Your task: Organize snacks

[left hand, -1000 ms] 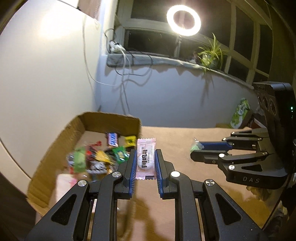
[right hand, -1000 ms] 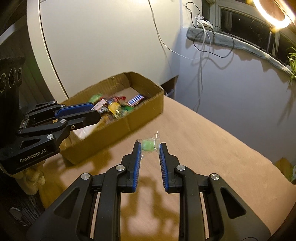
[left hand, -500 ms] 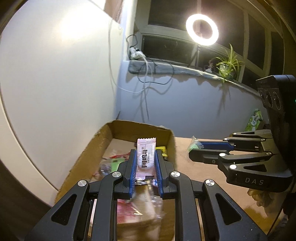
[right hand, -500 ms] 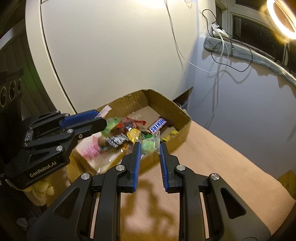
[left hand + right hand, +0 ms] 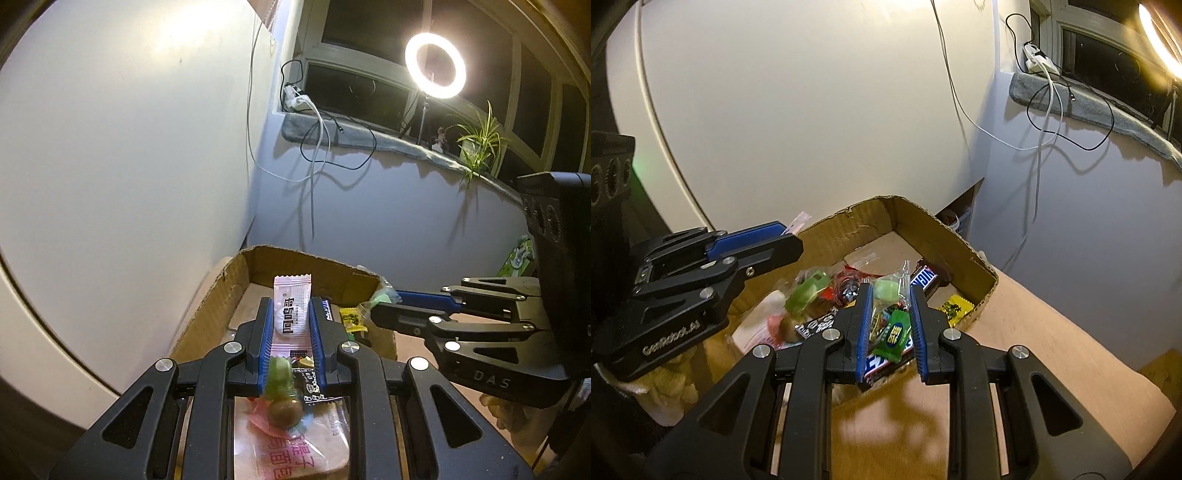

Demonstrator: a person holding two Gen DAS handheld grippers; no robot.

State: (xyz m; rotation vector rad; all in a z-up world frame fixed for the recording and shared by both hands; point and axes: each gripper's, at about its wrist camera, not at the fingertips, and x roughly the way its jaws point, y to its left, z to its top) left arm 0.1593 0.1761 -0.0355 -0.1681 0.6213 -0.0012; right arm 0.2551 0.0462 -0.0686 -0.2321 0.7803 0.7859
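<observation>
Cardboard box (image 5: 964,245), open-topped with torn rim, sits on a tan table (image 5: 1052,354) directly ahead of and below both grippers. Inside: a heap of wrapped snacks, including a Snickers bar (image 5: 925,277) just beyond the right fingertips, a yellow sachet (image 5: 956,308) in the near right corner, a green wrapped candy (image 5: 895,334) low between the right fingers, a black-and-white wrapper (image 5: 816,326), and a flat pink-printed packet (image 5: 295,448) underneath the left gripper. Left part of the heap is blurred.

Left gripper (image 5: 291,310) hangs over the box, jaws narrowed and clamped on a pale pink sachet (image 5: 291,308) with black characters and crimped ends, standing upright and poking past the fingertips. A blurred green-and-brown candy (image 5: 282,393) shows below, behind the fingers.

Right gripper (image 5: 890,293) is above the box's near wall, jaws nearly closed on a pale green candy in clear twist wrap (image 5: 886,288), pinched at the tips. From the left view, that candy (image 5: 382,295) sticks out toward the box's right rim.
</observation>
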